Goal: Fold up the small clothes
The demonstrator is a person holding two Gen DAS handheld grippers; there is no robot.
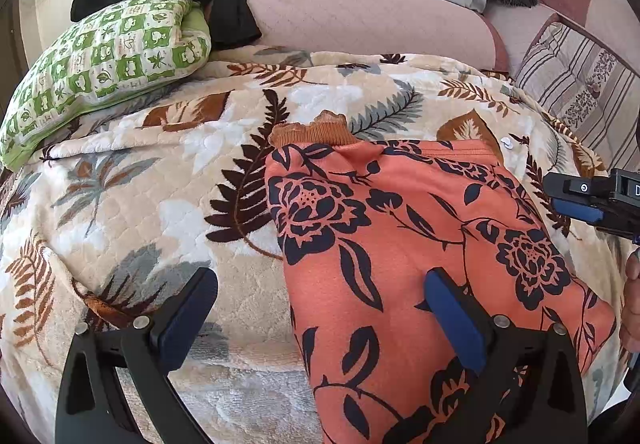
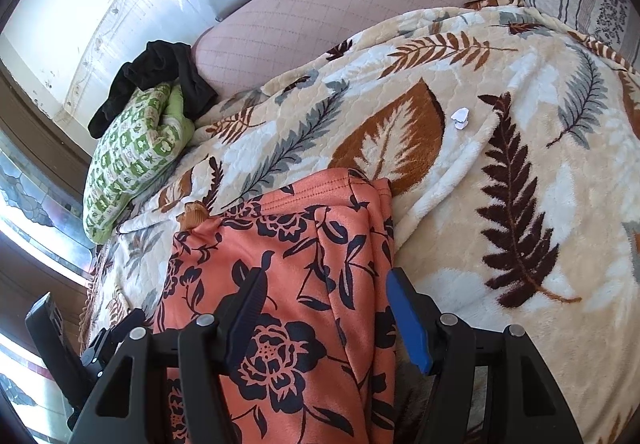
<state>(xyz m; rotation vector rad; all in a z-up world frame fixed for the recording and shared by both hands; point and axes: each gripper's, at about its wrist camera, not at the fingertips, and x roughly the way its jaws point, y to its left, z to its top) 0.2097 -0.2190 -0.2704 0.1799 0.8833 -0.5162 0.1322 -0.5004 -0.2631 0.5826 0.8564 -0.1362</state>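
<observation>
A: Where is the garment lying?

B: Flat on the leaf-print blanket, already doubled over lengthwise by the look of the stacked edges in the right wrist view. Its long axis runs away from the person, with the ribbed cuff at the far end and the near end under both tools.

A: And the tools?

B: The left gripper hangs with its jaws wide apart, holding nothing; one finger is over the bare blanket, the other over the orange cloth, so it straddles the garment's left edge. The right gripper is also apart and empty, straddling the right edge, where the layers stack.

A: So which hand is nearer?

B: Neither, really. Both sit at the near end, one on each long edge. I judge the next fold has to go along the long axis, near end carried toward the cuff, each gripper pinching its own corner.

A: Any risk?

B: The stacked right edge could slip apart if only the top layer gets caught.
</observation>
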